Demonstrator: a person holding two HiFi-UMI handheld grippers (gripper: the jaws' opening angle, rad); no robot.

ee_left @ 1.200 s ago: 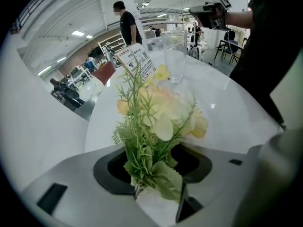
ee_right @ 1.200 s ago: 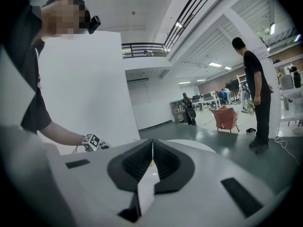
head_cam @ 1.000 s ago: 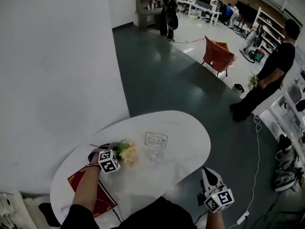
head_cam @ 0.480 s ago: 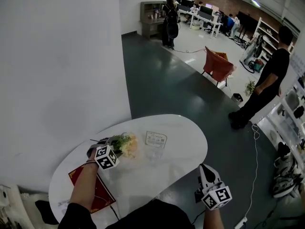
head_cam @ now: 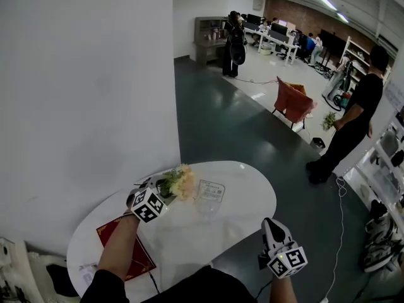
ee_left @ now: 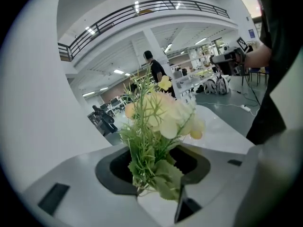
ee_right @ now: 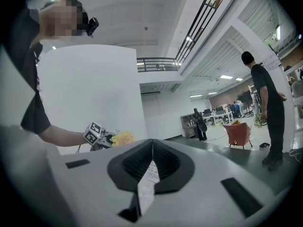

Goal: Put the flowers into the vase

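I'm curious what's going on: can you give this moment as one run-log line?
left gripper: shut on flowers | flowers: not in vase | vase: on table | right gripper: shut, empty

Person in a dark top (head_cam: pixel 189 288) with a short sleeve (ee_right: pixel 34 119) and bare forearms. A black camera (ee_right: pixel 90 25) is worn at the head. The left gripper (head_cam: pixel 164 190) and right gripper (head_cam: pixel 273 225) are both pale grey moulded plastic. Each carries a white cube (head_cam: pixel 148 205) printed with black square markers. The jaws are smooth grey shells lined with black ribbed pads (ee_right: pixel 166 162), with dark rectangular slots on their outer faces. A small light seems to glow beside the right gripper's cube, though it is too small to be sure.
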